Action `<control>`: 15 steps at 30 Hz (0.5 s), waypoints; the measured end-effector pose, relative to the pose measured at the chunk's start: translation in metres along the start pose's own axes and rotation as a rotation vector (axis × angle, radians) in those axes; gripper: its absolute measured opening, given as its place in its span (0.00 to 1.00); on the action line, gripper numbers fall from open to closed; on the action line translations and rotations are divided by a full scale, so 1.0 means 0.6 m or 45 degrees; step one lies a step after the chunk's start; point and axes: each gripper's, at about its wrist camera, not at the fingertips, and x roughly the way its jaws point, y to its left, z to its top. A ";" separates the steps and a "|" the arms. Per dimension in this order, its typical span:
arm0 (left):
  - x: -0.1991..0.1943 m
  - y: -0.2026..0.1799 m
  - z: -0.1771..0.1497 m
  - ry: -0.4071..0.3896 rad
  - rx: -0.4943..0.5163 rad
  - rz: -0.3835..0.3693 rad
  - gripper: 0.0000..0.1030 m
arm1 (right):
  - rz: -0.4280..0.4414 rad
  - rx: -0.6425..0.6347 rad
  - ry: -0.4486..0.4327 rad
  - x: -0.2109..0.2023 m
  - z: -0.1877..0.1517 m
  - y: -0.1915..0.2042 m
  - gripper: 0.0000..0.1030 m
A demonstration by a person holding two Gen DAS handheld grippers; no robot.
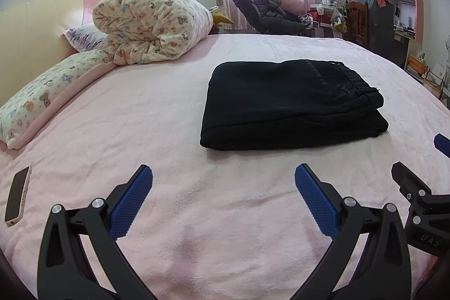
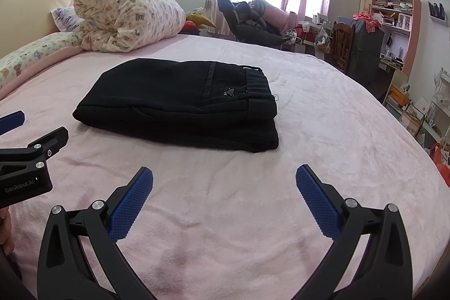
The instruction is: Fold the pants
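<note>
Left wrist view: black pants (image 1: 292, 103) folded compact on pink blanket (image 1: 168, 117); left gripper (image 1: 223, 182), right gripper (image 2: 224, 182) spread wide, empty.

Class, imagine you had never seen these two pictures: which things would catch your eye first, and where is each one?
The black pants, folded into a neat rectangle, lie in the middle of the pink bed, dark against the pale blanket. In the foreground the left claw and the right claw both stand wide open and empty, short of the pants. Behind, a rolled teddy-bear quilt sits by the headboard.
</note>
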 end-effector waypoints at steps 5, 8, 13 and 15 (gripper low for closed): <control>-0.001 -0.001 0.001 -0.005 0.003 -0.003 0.98 | 0.004 0.010 0.013 0.003 0.000 -0.002 0.99; -0.001 -0.001 0.001 -0.005 0.004 -0.005 0.98 | 0.006 0.016 0.023 0.005 0.000 -0.003 0.99; 0.003 -0.003 0.000 0.004 0.014 -0.012 0.98 | 0.008 0.025 0.026 0.005 -0.002 -0.004 0.99; 0.003 -0.005 0.000 0.009 0.017 -0.014 0.98 | 0.008 0.024 0.026 0.005 -0.002 -0.004 0.99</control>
